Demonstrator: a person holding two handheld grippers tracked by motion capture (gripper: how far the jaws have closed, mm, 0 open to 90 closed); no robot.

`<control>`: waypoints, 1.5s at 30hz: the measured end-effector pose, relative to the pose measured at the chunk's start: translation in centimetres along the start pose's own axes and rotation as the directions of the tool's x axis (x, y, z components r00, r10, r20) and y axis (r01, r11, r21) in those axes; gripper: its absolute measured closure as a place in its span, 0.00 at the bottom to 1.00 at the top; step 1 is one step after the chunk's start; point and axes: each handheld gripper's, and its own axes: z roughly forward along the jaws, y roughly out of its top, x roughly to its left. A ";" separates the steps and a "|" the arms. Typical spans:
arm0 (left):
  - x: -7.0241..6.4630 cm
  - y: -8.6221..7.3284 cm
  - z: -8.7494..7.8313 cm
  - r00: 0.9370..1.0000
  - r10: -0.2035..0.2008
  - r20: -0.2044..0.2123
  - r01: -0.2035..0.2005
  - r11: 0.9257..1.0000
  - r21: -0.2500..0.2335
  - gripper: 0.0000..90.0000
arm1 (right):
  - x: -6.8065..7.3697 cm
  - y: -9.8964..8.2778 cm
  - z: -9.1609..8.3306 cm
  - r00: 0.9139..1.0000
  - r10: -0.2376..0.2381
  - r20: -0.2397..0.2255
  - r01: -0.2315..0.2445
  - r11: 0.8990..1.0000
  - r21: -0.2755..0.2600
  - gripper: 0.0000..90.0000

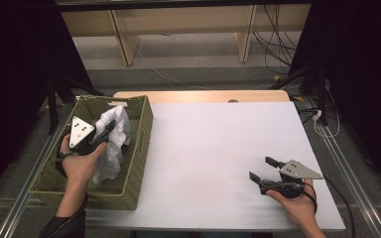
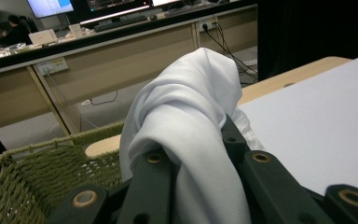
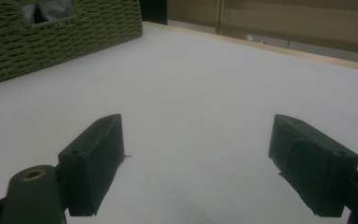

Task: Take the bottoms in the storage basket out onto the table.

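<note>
high view has the left gripper (image 1: 105, 130) over the woven basket (image 1: 139, 148) at the left side of the table (image 1: 213, 144), its jaws clamped on a bunched fold of the white cloth (image 1: 116, 144), which hangs from the grip down into the basket. the right gripper (image 1: 263, 168) rests low near the table's right front, jaws spread wide with nothing between them, well apart from the basket. left gripper view looks along the black jaws at the cloth (image 2: 191, 126) humped up over them, the fabric pinched in the gap and draping down both sides, with the basket's rim (image 2: 37, 154) just below and to the left. the step in hand looks like lifting the cloth out of the basket; to do it well, i'd judge the lift should go straight up until the hanging tail clears the rim, then swing across to the open white surface, since a sideways pull too soon could drag the tail on the weave and tip or slide the light basket. the free gripper could steady the basket's near wall or take a second corner once the cloth is clear. the cloth is thin, soft and smooth, falling in loose rounded folds with no stiffness, so it may slip if the bite is shallow. the basket is olive green, rectangular, of coarse ribbed weave, with a cut-out handle (image 3: 46, 11) in its end wall as seen in right gripper view. the table top is flat, matt and white, edged with pale wood at the far side.
</note>
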 end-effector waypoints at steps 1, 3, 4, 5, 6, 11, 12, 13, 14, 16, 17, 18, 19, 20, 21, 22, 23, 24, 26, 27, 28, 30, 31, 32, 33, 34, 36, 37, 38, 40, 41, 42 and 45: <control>0.0 0.1 0.0 1.000 0.000 -0.001 0.000 1.000 -0.006 0.86 | 0.0 0.0 0.0 1.000 0.000 0.000 0.000 1.000 -0.001 0.21; 0.0 0.4 0.0 1.000 -0.004 -0.001 0.004 1.000 -0.012 0.86 | 0.0 0.0 0.0 1.000 0.003 -0.001 -0.003 1.000 -0.002 0.21; 0.0 0.5 0.0 1.000 -0.005 -0.003 0.005 1.000 -0.018 0.86 | 0.0 0.0 0.0 1.000 0.003 -0.001 -0.003 1.000 -0.003 0.21; 0.0 0.6 -0.1 1.000 -0.006 -0.003 0.006 1.000 -0.024 0.86 | 0.0 0.0 0.0 1.000 0.004 -0.002 -0.004 1.000 -0.006 0.21; 0.0 0.8 -0.1 1.000 -0.006 -0.005 0.005 1.000 -0.027 0.86 | 0.0 0.0 0.0 1.000 0.000 -0.001 0.000 1.000 -0.009 0.21; 0.0 1.5 -0.2 1.000 -0.006 -0.009 0.006 0.999 -0.052 0.86 | 0.0 -0.1 0.1 1.000 0.002 -0.004 -0.002 1.000 -0.013 0.21; 0.0 1.6 -0.2 1.000 -0.004 -0.011 0.004 0.998 -0.055 0.86 | 0.0 -0.1 0.1 1.000 0.002 -0.004 -0.002 1.000 -0.013 0.21; 0.0 1.7 -0.2 1.000 -0.004 -0.012 0.003 0.998 -0.058 0.86 | 0.0 0.0 0.1 1.000 0.001 -0.001 -0.001 1.000 -0.006 0.21; 0.0 1.7 -0.2 1.000 -0.002 -0.012 0.001 0.998 -0.060 0.86 | 0.0 -0.1 0.1 1.000 0.003 -0.004 -0.003 1.000 -0.015 0.21; 0.0 1.8 -0.2 1.000 -0.003 -0.015 0.002 0.998 -0.063 0.86 | 0.0 -0.1 0.1 1.000 0.004 -0.003 -0.004 1.000 -0.016 0.21; 0.0 1.9 -0.2 1.000 -0.003 -0.015 0.002 0.998 -0.064 0.86 | 0.0 -0.1 0.1 1.000 0.006 -0.003 -0.006 1.000 -0.016 0.21; 0.0 1.9 -0.2 1.000 -0.004 -0.016 0.003 0.998 -0.066 0.86 | 0.0 -0.1 0.1 1.000 0.002 -0.002 -0.002 1.000 -0.016 0.21; 0.0 1.9 -0.2 1.000 -0.003 -0.018 0.002 0.998 -0.068 0.86 | -0.1 -0.1 0.1 1.000 0.000 -0.002 0.000 1.000 -0.017 0.21; 0.1 2.0 -0.2 1.000 -0.004 -0.016 0.003 0.998 -0.067 0.86 | 0.0 -0.1 0.1 1.000 0.001 -0.001 -0.001 1.000 -0.016 0.21; 0.1 2.0 -0.2 1.000 -0.006 -0.017 0.005 0.998 -0.070 0.86 | 0.0 -0.1 0.1 1.000 0.002 -0.001 -0.002 1.000 -0.016 0.21; 0.1 2.0 -0.2 1.000 -0.006 -0.018 0.005 0.997 -0.071 0.86 | 0.0 -0.1 0.1 1.000 0.001 -0.001 -0.001 1.000 -0.017 0.21; 0.1 2.1 -0.2 1.000 -0.005 -0.020 0.003 0.997 -0.073 0.86 | 0.0 -0.1 0.1 1.000 0.001 -0.001 -0.001 1.000 -0.016 0.21; 0.2 2.2 -0.2 1.000 -0.006 -0.020 0.005 0.997 -0.076 0.86 | 0.0 -0.1 0.1 1.000 0.002 -0.002 -0.002 1.000 -0.020 0.21; 0.3 2.3 -0.3 1.000 -0.007 -0.024 0.005 0.997 -0.080 0.86 | 0.0 -0.1 0.1 1.000 0.003 -0.002 -0.003 1.000 -0.020 0.21; 0.3 2.3 -0.3 1.000 -0.010 -0.025 0.008 0.997 -0.082 0.86 | 0.0 -0.1 0.1 1.000 0.006 -0.003 -0.006 1.000 -0.016 0.22; 0.3 2.4 -0.3 1.000 -0.010 -0.026 0.008 0.996 -0.085 0.86 | 0.0 -0.1 0.2 1.000 0.005 -0.003 -0.005 1.000 -0.018 0.22; 0.4 2.5 -0.4 1.000 -0.011 -0.028 0.008 0.996 -0.088 0.86 | 0.0 -0.2 0.2 1.000 0.000 -0.001 0.000 1.000 -0.016 0.22; 0.4 2.6 -0.4 0.999 -0.011 -0.030 0.008 0.996 -0.091 0.86 | 0.0 -0.1 0.2 1.000 -0.003 -0.001 0.003 1.000 -0.010 0.22; 0.4 2.6 -0.5 0.999 -0.013 -0.030 0.010 0.996 -0.093 0.86 | 0.0 -0.1 0.2 1.000 -0.003 -0.001 0.003 1.000 -0.010 0.22; 0.4 2.7 -0.5 0.999 -0.012 -0.031 0.009 0.995 -0.095 0.86 | 0.1 -0.2 0.3 1.000 0.001 -0.004 -0.001 1.000 -0.015 0.22; 0.5 2.7 -0.5 0.999 -0.012 -0.032 0.009 0.995 -0.097 0.86 | 0.1 -0.2 0.3 1.000 0.001 -0.004 -0.001 1.000 -0.015 0.22; 0.5 2.8 -0.6 0.999 -0.011 -0.036 0.007 0.995 -0.098 0.86 | 0.0 -0.2 0.3 1.000 -0.001 -0.004 0.001 1.000 -0.014 0.22; 0.5 2.8 -0.7 0.999 -0.011 -0.038 0.007 0.995 -0.099 0.86 | 0.0 -0.2 0.2 1.000 0.000 -0.002 0.000 1.000 -0.014 0.22; 0.5 2.9 -0.7 0.999 -0.010 -0.040 0.006 0.995 -0.099 0.86 | 0.0 -0.2 0.2 1.000 0.000 -0.002 0.000 1.000 -0.014 0.22; 0.5 3.0 -0.7 0.999 -0.009 -0.043 0.005 0.995 -0.103 0.86 | 0.0 -0.2 0.2 1.000 0.002 0.000 -0.002 1.000 -0.019 0.22; 0.5 3.0 -0.7 0.999 -0.005 -0.045 0.000 0.995 -0.104 0.86 | -0.1 -0.2 0.2 1.000 0.003 0.000 -0.003 1.000 -0.017 0.22; 0.5 3.1 -0.7 0.999 -0.004 -0.046 -0.001 0.995 -0.104 0.86 | -0.1 -0.2 0.2 1.000 0.004 0.001 -0.004 1.000 -0.016 0.22; 0.5 3.2 -0.7 0.999 -0.002 -0.046 -0.003 0.994 -0.109 0.86 | -0.1 -0.2 0.2 1.000 0.002 0.001 -0.002 1.000 -0.014 0.22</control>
